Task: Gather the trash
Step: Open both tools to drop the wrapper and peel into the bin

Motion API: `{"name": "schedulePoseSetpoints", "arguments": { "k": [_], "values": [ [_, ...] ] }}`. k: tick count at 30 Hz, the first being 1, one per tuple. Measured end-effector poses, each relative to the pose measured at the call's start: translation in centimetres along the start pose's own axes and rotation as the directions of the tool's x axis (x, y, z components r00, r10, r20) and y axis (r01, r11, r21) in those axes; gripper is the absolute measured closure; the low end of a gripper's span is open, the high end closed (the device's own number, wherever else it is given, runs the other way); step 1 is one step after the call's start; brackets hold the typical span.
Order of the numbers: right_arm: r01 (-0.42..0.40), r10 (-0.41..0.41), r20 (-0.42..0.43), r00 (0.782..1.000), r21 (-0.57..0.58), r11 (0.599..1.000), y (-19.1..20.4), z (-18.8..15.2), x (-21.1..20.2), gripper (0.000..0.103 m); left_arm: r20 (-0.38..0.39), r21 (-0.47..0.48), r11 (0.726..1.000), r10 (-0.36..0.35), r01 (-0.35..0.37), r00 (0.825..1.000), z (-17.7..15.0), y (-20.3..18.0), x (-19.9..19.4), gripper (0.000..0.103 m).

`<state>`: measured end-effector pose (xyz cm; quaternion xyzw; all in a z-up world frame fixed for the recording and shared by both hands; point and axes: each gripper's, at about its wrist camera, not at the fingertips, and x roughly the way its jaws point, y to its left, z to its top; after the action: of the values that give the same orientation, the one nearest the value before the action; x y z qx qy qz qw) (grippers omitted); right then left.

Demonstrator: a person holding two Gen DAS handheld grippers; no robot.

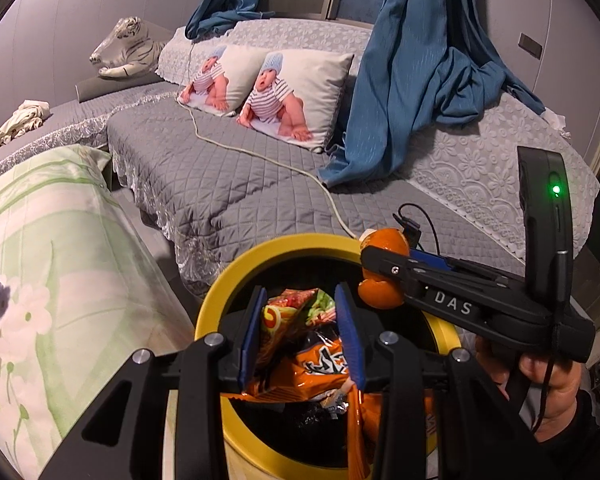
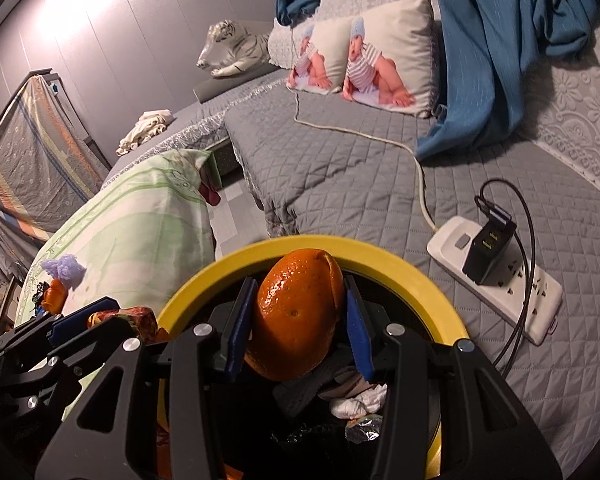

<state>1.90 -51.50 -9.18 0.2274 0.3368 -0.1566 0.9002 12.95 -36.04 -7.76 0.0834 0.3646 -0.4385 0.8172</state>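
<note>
Over the round yellow-rimmed bin [image 1: 228, 280], already holding wrappers, the left gripper [image 1: 300, 332] pinched crumpled orange snack bags [image 1: 296, 344] and the right gripper [image 2: 296, 320] clamped orange peel [image 2: 296, 316], neither yet dropped.

Two black two-finger grippers with blue pads: left gripper [image 1: 302, 334], right gripper [image 2: 296, 326]. One round yellow-rimmed trash bin [image 1: 220, 300]. One piece of orange peel [image 2: 298, 316]. Two crinkled snack wrappers between the left pads: one red-and-green [image 1: 300, 304], one orange with black print [image 1: 320, 364]. One crumpled white tissue [image 2: 358, 400] in the bin. Two white cushions printed with a baby in a striped outfit [image 1: 300, 96]. One white plush tiger [image 1: 126, 46]. Two blue hanging curtains [image 1: 416, 72]. One white power strip [image 2: 500, 276] with one black charger [image 2: 486, 248] plugged in. One pale green floral pillow [image 1: 48, 260]. One crumpled cream cloth [image 1: 20, 120].
</note>
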Motion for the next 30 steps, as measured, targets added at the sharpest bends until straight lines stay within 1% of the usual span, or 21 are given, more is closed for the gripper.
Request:
{"name": "schedulePoseSetpoints", "arguments": {
  "k": [6,9,15,22,30],
  "values": [
    [0.013,-0.013,-0.018,1.0,0.01,1.0,-0.6,-0.5,0.5,0.062,-0.012,0.005,1.0,-0.013,0.013,1.0,-0.2,-0.4,0.4,0.069],
    [0.021,-0.021,-0.015,1.0,0.018,1.0,-0.8,-0.5,0.4,0.057,-0.013,-0.005,1.0,-0.002,0.002,1.0,-0.2,-0.2,0.3,0.063],
    [0.039,-0.039,0.008,0.999,0.043,0.998,-1.4,0.0,-0.3,0.052,-0.003,-0.015,1.0,-0.001,0.001,1.0,-0.2,0.2,-0.6,0.057],
    [0.045,-0.047,0.032,0.998,0.044,0.998,-1.1,0.5,-1.3,0.052,0.02,-0.029,1.0,0.004,-0.003,1.0,-0.1,0.9,-2.0,0.057],
    [0.035,-0.036,0.061,0.997,0.018,0.999,0.6,1.1,-2.5,0.053,0.066,-0.059,0.998,0.026,-0.022,0.998,0.1,2.5,-4.5,0.057]
  ]
}}
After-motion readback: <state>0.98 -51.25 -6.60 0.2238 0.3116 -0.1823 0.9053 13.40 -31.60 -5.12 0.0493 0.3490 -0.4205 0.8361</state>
